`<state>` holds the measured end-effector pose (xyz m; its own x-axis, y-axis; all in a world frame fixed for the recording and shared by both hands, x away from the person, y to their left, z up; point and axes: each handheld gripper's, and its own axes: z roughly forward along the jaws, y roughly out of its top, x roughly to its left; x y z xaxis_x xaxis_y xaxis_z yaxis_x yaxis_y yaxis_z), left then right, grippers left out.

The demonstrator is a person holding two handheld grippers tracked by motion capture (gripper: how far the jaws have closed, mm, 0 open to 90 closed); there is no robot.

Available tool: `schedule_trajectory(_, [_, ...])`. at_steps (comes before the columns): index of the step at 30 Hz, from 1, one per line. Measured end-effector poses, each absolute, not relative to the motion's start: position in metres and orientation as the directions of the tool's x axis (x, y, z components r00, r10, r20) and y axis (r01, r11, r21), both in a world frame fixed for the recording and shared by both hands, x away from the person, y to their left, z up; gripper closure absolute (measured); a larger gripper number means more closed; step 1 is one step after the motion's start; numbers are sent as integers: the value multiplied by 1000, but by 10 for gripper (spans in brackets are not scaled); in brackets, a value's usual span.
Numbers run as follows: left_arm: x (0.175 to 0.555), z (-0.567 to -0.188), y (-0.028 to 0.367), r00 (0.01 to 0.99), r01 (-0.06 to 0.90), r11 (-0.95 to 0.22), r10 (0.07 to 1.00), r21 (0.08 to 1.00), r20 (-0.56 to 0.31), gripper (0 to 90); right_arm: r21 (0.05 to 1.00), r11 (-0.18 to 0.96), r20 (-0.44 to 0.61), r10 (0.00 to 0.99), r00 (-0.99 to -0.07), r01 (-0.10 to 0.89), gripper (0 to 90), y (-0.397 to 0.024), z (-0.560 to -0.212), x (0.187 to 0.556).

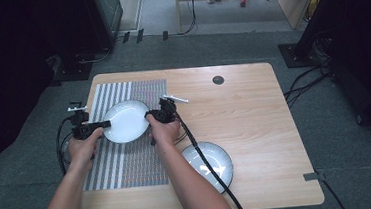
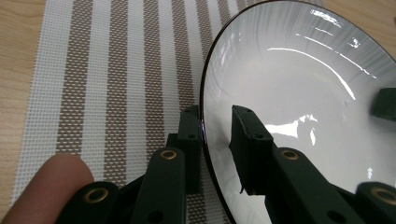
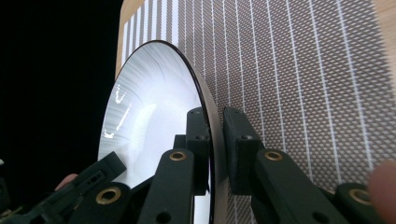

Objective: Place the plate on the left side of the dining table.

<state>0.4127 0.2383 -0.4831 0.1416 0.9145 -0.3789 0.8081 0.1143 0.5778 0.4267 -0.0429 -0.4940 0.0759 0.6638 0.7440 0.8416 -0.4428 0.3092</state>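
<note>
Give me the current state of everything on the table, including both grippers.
White plate: gripped at opposite rims, over the striped placemat; whether lifted or resting, I can't tell.
Left gripper: shut on the plate's rim.
Right gripper: shut on the plate's rim.
Striped placemat: lying flat on the table.
Second plate: resting on the bare table, untouched, crossed by the right gripper's cable.
</note>
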Motion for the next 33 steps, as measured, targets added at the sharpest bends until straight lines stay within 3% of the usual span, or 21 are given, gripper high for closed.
schedule_trajectory(6, [417, -491, 231, 150, 815, 66, 936, 575, -319, 737, 322, -432, 725, 685, 74, 842, 816, -42, -504, 432])
schedule_trajectory(15, [419, -494, 226, 132, 811, 85, 938, 580, -322, 740, 293, -432, 727, 680, 94, 853, 812, -46, -511, 436])
schedule_trajectory(17, [419, -494, 225, 143, 807, 72, 939, 586, -313, 734, 300, -418, 723, 686, 82, 858, 774, -46, -513, 437])
schedule_trajectory(22, [417, -492, 222, 164, 812, 66, 928, 580, -336, 596, 333, -371, 710, 703, 28, 867, 698, -45, -513, 436])
schedule_trajectory(29, [410, -480, 229, 121, 803, 125, 924, 583, -364, 408, 545, -290, 588, 801, -112, 787, 621, -41, -500, 429])
schedule_trajectory(33, [402, -473, 224, 157, 796, 92, 923, 599, -351, 340, 616, -267, 547, 822, -158, 742, 587, -46, -488, 426])
